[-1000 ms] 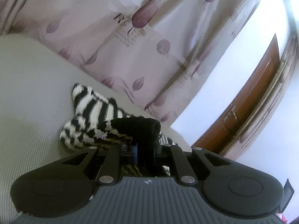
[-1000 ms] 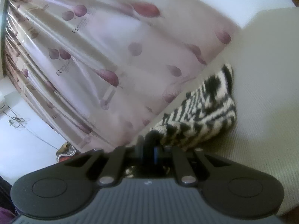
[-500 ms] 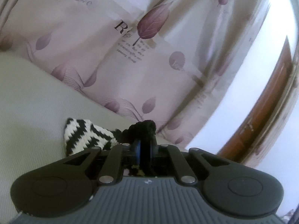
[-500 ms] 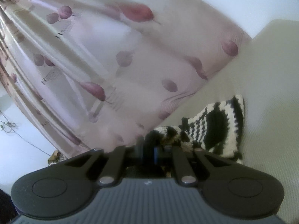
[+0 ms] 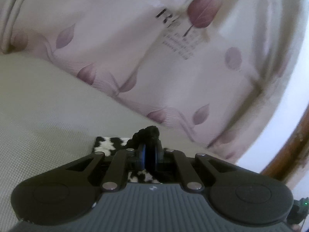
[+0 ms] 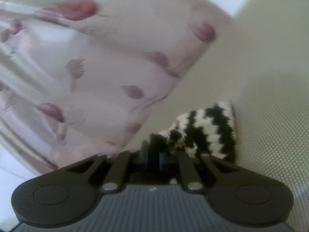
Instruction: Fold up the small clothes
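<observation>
The pale woven surface (image 5: 48, 116) is stretching wide and bare to the left of the left gripper (image 5: 150, 154) and to the right of the right gripper (image 6: 153, 155), while the leaf-printed curtain (image 5: 154, 61) is hanging close behind its far edge and crowding both views. Both grippers are pinching the black-and-white striped knit garment (image 6: 208, 133) with fingers closed tight on its black trim. The garment is lying low on the surface just ahead of the fingers, a striped corner (image 5: 110, 145) showing left of the left gripper.
</observation>
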`<state>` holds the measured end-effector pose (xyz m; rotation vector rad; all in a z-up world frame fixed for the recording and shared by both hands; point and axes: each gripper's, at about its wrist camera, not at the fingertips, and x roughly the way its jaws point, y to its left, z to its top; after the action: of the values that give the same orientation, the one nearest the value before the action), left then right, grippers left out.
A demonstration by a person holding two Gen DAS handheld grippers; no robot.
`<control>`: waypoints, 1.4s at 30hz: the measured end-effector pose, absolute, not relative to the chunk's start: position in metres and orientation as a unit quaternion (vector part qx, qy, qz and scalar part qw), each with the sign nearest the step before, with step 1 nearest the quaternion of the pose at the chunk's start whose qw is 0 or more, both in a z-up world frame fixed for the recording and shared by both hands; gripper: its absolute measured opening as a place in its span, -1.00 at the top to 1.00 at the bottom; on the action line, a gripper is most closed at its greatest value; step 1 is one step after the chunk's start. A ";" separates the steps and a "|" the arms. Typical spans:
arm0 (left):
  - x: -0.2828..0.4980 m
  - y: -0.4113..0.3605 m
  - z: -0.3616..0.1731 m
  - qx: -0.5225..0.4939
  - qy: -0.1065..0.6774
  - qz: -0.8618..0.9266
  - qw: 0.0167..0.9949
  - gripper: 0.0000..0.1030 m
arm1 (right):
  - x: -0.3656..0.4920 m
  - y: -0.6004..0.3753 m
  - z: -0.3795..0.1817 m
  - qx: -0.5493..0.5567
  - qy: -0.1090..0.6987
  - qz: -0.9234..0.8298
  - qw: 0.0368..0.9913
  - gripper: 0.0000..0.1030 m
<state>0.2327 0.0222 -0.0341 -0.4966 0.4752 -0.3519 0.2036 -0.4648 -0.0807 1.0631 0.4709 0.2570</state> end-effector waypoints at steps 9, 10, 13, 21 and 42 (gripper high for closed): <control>0.239 0.029 -0.042 -0.259 0.213 -0.134 0.933 -0.81 | 0.208 -0.477 -0.106 0.576 0.186 0.086 0.792 0.62; 0.234 0.033 -0.039 -0.268 0.199 -0.130 0.934 -0.95 | 0.204 -0.476 -0.103 0.567 0.183 0.084 0.799 0.60; 0.225 0.041 -0.033 -0.262 0.193 -0.124 0.937 -0.97 | 0.183 -0.472 -0.087 0.523 0.158 0.056 0.836 0.48; 0.200 0.036 -0.038 -0.154 0.240 -0.145 0.947 -0.91 | 0.169 -0.474 -0.061 0.472 0.169 0.097 0.860 0.32; 0.227 0.008 -0.055 -0.077 0.285 -0.140 0.945 0.85 | 0.207 -0.435 -0.050 0.290 0.228 0.035 0.929 0.79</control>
<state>0.2269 0.0084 -0.0552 -0.1573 0.5809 -0.2853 0.2073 -0.4352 -0.0495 0.5944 0.4662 0.0709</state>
